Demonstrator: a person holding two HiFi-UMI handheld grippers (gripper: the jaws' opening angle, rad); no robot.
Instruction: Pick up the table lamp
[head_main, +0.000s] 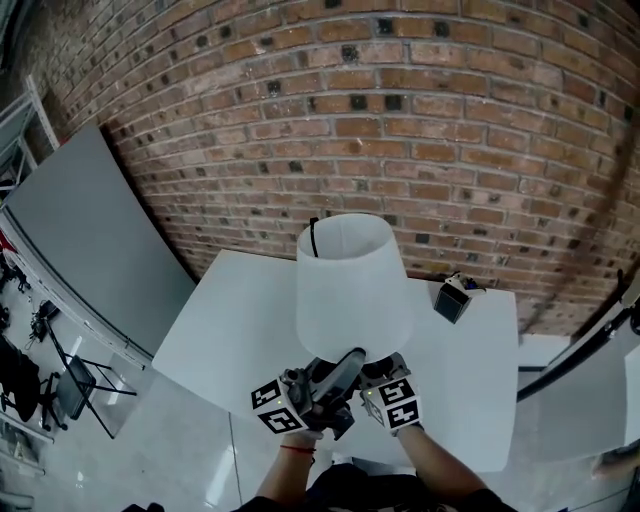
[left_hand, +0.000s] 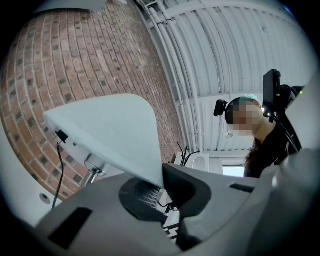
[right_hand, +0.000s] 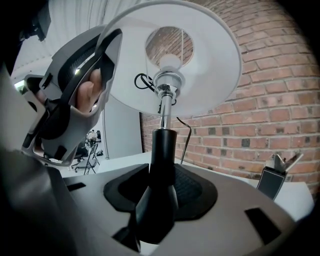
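Two grippers hold the lamp (head_main: 350, 280) at once. The right gripper (right_hand: 161, 172) has its fingers (right_hand: 195, 189) almost together, closed on the black stem (right_hand: 162, 150) low down, where it becomes wider. The left gripper (left_hand: 161, 186) has its fingers (left_hand: 189, 190) closed to a thin gap, and the lower rim of the white shade (left_hand: 115, 130) is pinched in that gap.

The lamp is over the near part of the white tabletop (head_main: 215, 330), in front of the brick wall (head_main: 420, 110). Whether its foot touches the tabletop I cannot tell. Its long axis is about upright: from the black stem up through a chrome rod (right_hand: 163, 109) to the bulb (right_hand: 170, 61). The narrow open top of the shade points up and a little toward the wall. A small dark box (head_main: 452, 300) lies on the tabletop to the right, apart from the lamp.
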